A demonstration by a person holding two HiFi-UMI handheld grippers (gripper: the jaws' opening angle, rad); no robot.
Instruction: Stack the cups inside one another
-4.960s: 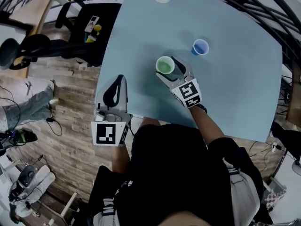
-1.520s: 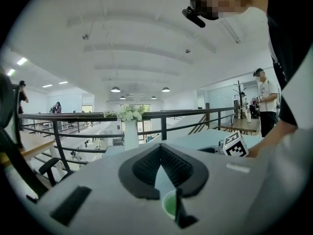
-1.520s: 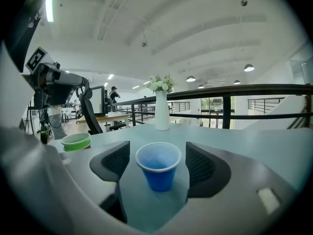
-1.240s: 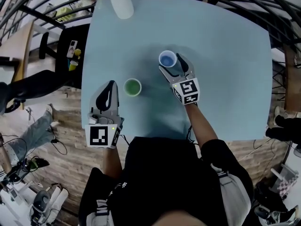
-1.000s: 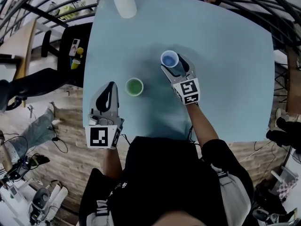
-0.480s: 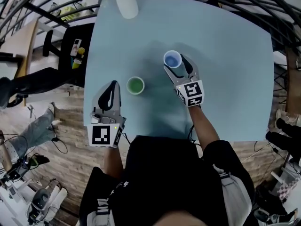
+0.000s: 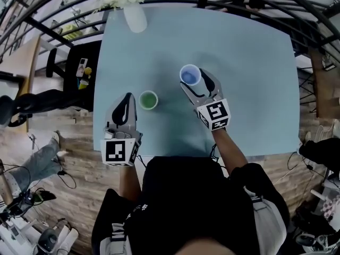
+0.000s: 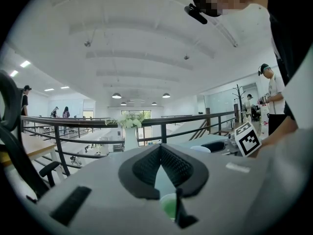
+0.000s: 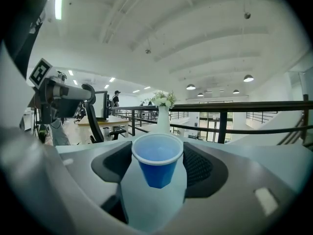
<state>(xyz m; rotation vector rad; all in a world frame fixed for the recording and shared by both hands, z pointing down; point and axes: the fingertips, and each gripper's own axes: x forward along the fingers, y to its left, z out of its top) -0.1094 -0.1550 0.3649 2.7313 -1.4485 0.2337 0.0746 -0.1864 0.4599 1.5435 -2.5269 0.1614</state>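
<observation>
The person wears a black short-sleeved shirt (image 7: 196, 195) with a small white print (image 7: 139, 209) near its lower left edge. Pale grey cloth (image 7: 273, 217) with dark stripes shows along the shirt's right side. Ahead of the shirt on the left, the left gripper (image 7: 126, 96) has a smooth pale grey shell (image 8: 98, 199), black ridged pads (image 8: 146, 166) and a white cube (image 7: 118, 151) printed with a black square marker. Ahead of the shirt on the right, the right gripper (image 7: 195, 80) has the same grey shell, black pads and a marker cube of its own.
</observation>
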